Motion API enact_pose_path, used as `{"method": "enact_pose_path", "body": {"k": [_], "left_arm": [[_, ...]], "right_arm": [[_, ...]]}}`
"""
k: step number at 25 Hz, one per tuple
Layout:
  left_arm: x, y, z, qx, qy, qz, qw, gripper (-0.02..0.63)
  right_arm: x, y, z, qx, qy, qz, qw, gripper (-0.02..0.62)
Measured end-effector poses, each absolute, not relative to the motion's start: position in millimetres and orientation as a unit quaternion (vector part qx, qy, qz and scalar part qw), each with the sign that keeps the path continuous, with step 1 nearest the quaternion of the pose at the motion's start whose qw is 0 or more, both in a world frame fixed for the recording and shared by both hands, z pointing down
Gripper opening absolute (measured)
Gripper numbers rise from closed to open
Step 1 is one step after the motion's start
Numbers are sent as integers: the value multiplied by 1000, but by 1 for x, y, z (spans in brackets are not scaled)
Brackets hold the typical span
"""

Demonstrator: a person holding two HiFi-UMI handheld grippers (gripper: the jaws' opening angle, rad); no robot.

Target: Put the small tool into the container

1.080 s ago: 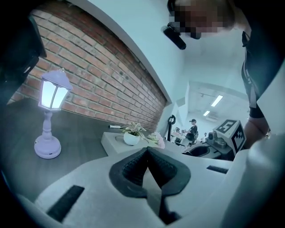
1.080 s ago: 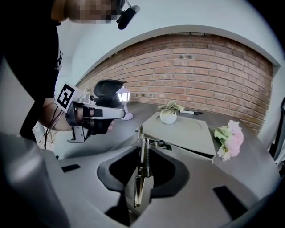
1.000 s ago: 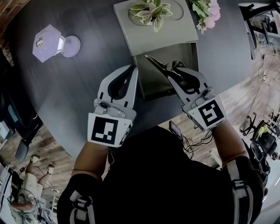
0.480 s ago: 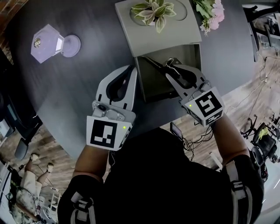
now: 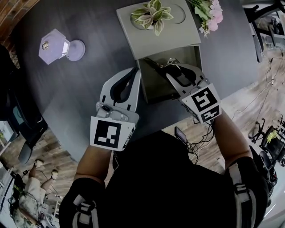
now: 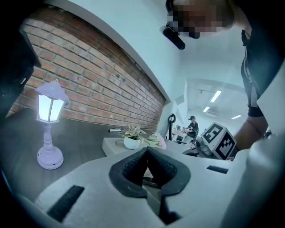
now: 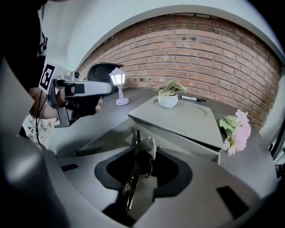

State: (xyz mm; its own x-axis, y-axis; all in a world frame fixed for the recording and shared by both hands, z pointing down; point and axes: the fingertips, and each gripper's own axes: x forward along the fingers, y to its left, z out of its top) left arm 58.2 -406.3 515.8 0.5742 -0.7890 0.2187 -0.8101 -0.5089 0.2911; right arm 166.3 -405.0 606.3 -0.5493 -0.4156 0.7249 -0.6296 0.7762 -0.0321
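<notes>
The small tool (image 5: pixel 155 66), a dark metal pliers-like piece, sticks out from the tips of my right gripper (image 5: pixel 168 67) over the open drawer (image 5: pixel 153 87) of the grey container (image 5: pixel 178 33). In the right gripper view the small tool (image 7: pixel 141 156) stands tilted between the jaws of my right gripper (image 7: pixel 144 143). The jaws are opening, and the pads still touch the tool. My left gripper (image 5: pixel 134 71) rests just left of the drawer. In the left gripper view my left gripper (image 6: pixel 147 150) has its tips together and holds nothing.
A potted plant (image 5: pixel 151 13) stands on the container's top, with pink flowers (image 5: pixel 209 13) beside it on the right. A lilac lantern lamp (image 5: pixel 58 44) stands far left on the dark round table (image 5: pixel 80 89). A marker pen (image 7: pixel 192 98) lies behind the plant, by the brick wall.
My right gripper has moved a little forward and left over the drawer, with the tool still in it. My left gripper has hardly moved.
</notes>
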Motion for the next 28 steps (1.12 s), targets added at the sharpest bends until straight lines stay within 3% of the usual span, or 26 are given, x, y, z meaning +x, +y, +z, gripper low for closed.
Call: {"method": "enact_pose_path", "body": {"k": [12, 18, 28], "left_arm": [[62, -401, 485, 881, -448, 35, 150, 9], [68, -395, 441, 890, -440, 21, 115, 9], [77, -376, 363, 908, -416, -18, 42, 9]], "right_arm": [[182, -419, 571, 369, -857, 117, 340, 153], [176, -413, 514, 409, -865, 94, 276, 151], [179, -395, 405, 472, -869, 23, 145, 76]]}}
